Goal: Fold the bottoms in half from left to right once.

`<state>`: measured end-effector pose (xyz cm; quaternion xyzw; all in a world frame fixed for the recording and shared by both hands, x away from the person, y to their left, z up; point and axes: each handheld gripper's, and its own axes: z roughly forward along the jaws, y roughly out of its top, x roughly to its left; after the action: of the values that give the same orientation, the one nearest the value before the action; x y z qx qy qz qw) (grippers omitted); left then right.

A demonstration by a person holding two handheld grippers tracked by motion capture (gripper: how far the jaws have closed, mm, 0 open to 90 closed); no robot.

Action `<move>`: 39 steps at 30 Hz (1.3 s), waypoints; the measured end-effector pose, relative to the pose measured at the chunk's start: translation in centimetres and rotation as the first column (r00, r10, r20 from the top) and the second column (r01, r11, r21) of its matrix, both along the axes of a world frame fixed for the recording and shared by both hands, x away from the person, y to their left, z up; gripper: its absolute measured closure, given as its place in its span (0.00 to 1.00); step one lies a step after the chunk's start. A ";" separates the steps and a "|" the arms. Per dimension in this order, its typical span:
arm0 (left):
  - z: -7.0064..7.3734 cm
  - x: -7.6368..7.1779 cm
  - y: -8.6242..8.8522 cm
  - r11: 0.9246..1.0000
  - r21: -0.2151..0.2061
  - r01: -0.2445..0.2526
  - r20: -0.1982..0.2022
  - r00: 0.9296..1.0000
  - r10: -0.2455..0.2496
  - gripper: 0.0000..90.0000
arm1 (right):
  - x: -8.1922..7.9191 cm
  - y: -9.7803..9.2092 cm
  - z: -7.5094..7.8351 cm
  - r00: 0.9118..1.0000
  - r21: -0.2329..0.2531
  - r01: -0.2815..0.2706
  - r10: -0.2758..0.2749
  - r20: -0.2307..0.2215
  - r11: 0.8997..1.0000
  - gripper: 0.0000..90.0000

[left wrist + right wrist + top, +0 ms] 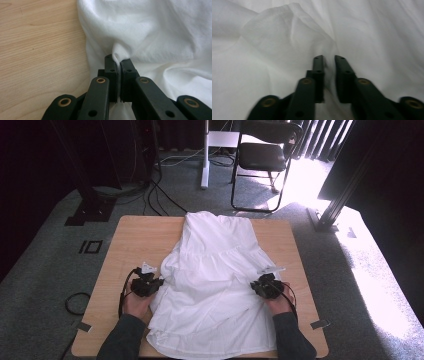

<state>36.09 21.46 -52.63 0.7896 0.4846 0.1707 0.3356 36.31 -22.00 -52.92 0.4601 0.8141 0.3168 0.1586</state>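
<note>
1. One white garment [215, 280] lies spread on the wooden surface [140, 240], its long axis running from the person's edge toward the far edge – wider at the near end, narrower at the far one.
2. The left gripper [146, 285] sits at the garment's left edge; in the left gripper view [117, 65] its jaws are clamped on a small pinch of the cloth.
3. The right gripper [267, 287] sits at the garment's right edge, level with the left one. Its own view [329, 65] shows a narrow gap between the jaws with fabric in it – pressed on, but not yet clamped shut, I judge.
4. Count: one garment, two grippers, each equally near its own side.
</note>
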 end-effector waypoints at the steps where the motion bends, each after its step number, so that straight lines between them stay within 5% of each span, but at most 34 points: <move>1: 0.2 -0.3 0.1 1.000 -0.009 -0.004 0.006 1.000 0.004 0.98 | -0.6 -0.5 0.3 1.000 0.011 -0.003 0.003 0.010 1.000 0.96; 3: 0.5 -0.8 0.5 1.000 -0.017 -0.007 0.016 1.000 0.008 0.98 | -1.3 -1.0 0.8 1.000 0.023 -0.005 0.004 0.022 1.000 0.97; 9: 1.1 -1.8 1.2 1.000 -0.011 -0.013 0.023 1.000 0.013 0.98 | -7.2 -5.8 3.1 0.994 0.082 0.042 -0.051 0.099 0.996 0.98; 15: 0.8 -2.2 1.2 1.000 0.015 -0.012 0.015 1.000 0.011 0.96 | -11.2 -9.3 2.1 0.994 0.126 0.085 -0.093 0.057 0.988 0.94; 19: 1.1 -2.5 1.1 1.000 0.015 -0.018 0.025 1.000 0.017 0.90 | -11.8 -9.8 0.8 0.989 0.052 0.147 -0.148 0.015 0.988 0.80; 21: 1.3 -2.7 1.1 1.000 0.010 -0.015 0.033 0.999 0.015 0.87 | -12.0 -10.0 0.9 0.986 0.074 0.163 -0.165 0.033 0.984 0.75; 25: 1.7 -3.2 1.3 1.000 0.007 -0.019 0.041 0.999 0.019 0.81 | -11.2 -9.3 2.5 0.980 0.114 0.153 -0.166 0.108 0.982 0.59; 29: 1.8 -3.7 1.3 1.000 -0.013 -0.018 0.044 0.999 0.019 0.76 | -8.4 -7.1 3.1 0.985 0.121 0.110 -0.124 0.118 0.987 0.50; 35: 1.9 -4.6 1.3 1.000 -0.016 -0.017 0.044 0.999 0.017 0.69 | -3.0 -4.1 0.5 0.990 0.093 0.136 -0.140 0.029 0.986 0.41; 39: 2.0 -5.2 1.3 1.000 -0.019 -0.011 0.050 0.999 0.011 0.67 | -2.0 -3.5 -0.5 0.988 0.038 0.153 -0.152 -0.027 0.988 0.48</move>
<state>30.86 22.74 -50.60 0.7792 0.4820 0.1875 0.3540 34.35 -25.49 -53.39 0.5279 0.7719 0.3144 0.1634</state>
